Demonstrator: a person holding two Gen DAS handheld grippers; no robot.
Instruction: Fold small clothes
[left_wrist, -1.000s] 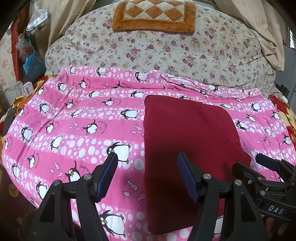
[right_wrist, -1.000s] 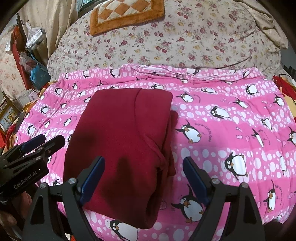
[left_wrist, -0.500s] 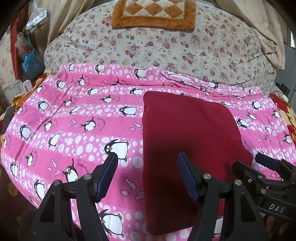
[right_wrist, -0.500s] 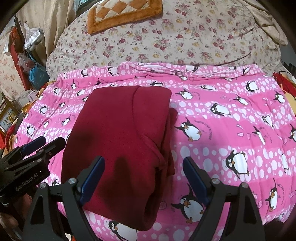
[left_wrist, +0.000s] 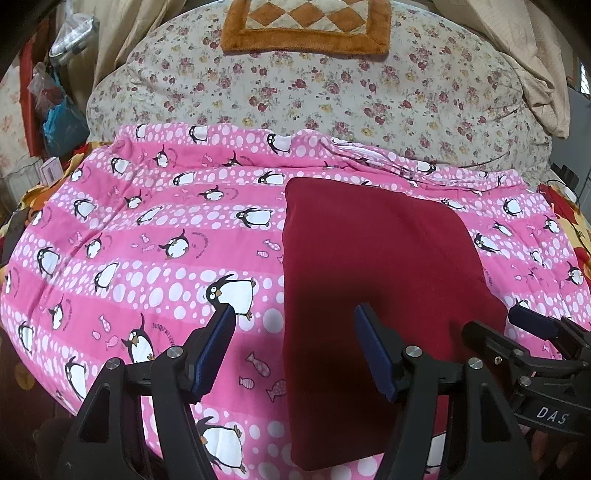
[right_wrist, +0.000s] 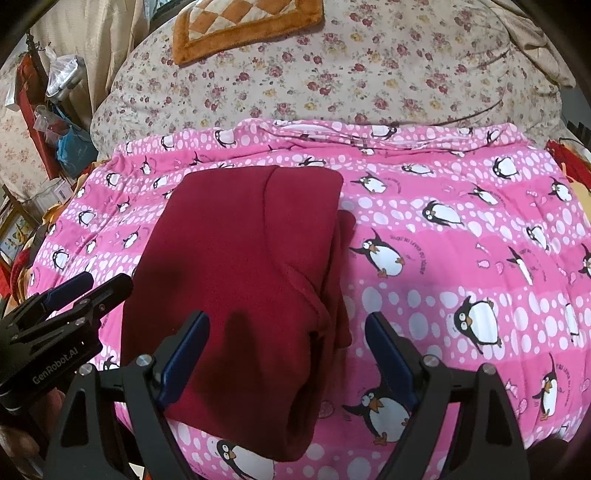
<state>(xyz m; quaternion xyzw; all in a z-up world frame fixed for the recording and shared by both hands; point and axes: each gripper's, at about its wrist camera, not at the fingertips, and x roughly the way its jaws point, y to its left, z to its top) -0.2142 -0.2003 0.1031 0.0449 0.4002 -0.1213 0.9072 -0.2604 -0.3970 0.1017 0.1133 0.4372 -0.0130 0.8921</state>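
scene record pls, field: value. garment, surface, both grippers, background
garment: dark red garment, folded into a rough rectangle, lying flat
garment edge: layered folds show along its right side in the right wrist view
surface: pink penguin-print blanket on a bed
left gripper: open, empty, above the garment's left edge
right gripper: open, empty, above the garment's near right part
contact: neither gripper holds cloth
background: floral quilt behind the blanket, orange checkered mat on top of it

Blanket (left_wrist: 147, 229) beneath garment (left_wrist: 369, 266) hidden
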